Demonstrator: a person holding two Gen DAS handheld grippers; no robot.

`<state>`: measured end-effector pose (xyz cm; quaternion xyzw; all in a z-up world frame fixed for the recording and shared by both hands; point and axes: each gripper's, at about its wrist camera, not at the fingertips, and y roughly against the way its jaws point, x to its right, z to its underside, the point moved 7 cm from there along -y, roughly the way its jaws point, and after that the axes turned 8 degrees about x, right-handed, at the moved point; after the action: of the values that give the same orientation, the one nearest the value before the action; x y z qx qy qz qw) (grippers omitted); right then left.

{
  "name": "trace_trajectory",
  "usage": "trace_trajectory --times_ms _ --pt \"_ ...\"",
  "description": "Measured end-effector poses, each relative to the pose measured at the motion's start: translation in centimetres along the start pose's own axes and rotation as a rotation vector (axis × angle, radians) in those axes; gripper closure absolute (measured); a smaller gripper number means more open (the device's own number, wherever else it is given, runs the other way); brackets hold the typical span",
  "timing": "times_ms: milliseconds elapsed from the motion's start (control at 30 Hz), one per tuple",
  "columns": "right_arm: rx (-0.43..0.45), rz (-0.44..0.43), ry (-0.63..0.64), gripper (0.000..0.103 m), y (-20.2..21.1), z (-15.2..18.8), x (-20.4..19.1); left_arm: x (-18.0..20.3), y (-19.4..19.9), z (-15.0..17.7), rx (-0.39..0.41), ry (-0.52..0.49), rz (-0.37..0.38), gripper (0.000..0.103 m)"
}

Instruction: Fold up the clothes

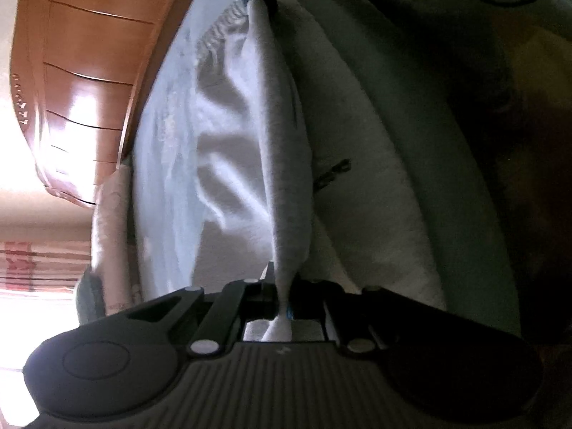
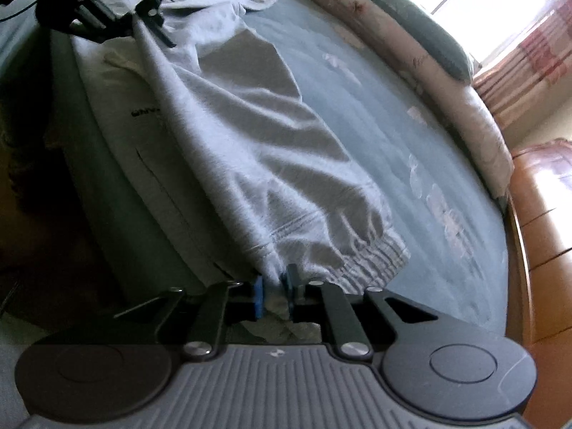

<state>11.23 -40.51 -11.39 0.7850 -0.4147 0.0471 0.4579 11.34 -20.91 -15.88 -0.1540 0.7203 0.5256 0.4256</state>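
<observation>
Both grippers, left (image 1: 282,304) and right (image 2: 275,295), fingers clamping grey sweatpants (image 2: 250,136) stretched lengthwise between them over bed (image 2: 375,114).

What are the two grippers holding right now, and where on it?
Both hold the grey sweatpants: right gripper at the ribbed cuff, left gripper on a bunched fold along the same stretched edge.

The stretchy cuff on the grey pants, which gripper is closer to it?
Right. The right gripper has the pants between its blue pads right beside the cuff. The left gripper pinches the same folded edge far up, at the other end.
</observation>
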Motion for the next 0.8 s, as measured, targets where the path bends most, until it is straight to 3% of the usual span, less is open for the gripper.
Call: trace_trajectory --times_ms 133,300,500,600,733,800 --pt "-0.003 -0.029 -0.030 0.062 0.5 -0.3 -0.3 0.5 -0.6 -0.1 0.009 0.013 0.036 0.098" --pt "0.046 -0.083 -0.060 0.061 3.7 -1.4 0.1 0.1 0.2 0.0 0.024 0.080 0.034 0.098" --pt "0.194 -0.072 -0.189 0.052 5.4 -4.5 0.8 -0.8 0.4 0.1 0.034 0.145 0.028 0.098" --pt "0.231 -0.111 -0.126 0.046 3.3 -6.7 -2.1 -1.5 0.4 0.0 0.040 0.176 0.026 0.098" --pt "0.262 -0.189 -0.024 0.046 -0.4 -9.7 -6.7 -2.7 0.5 0.1 0.049 0.232 0.022 0.098" --pt "0.258 -0.157 0.043 0.047 -2.3 -10.7 -8.4 -3.2 0.7 0.3 0.059 0.270 0.017 0.097"
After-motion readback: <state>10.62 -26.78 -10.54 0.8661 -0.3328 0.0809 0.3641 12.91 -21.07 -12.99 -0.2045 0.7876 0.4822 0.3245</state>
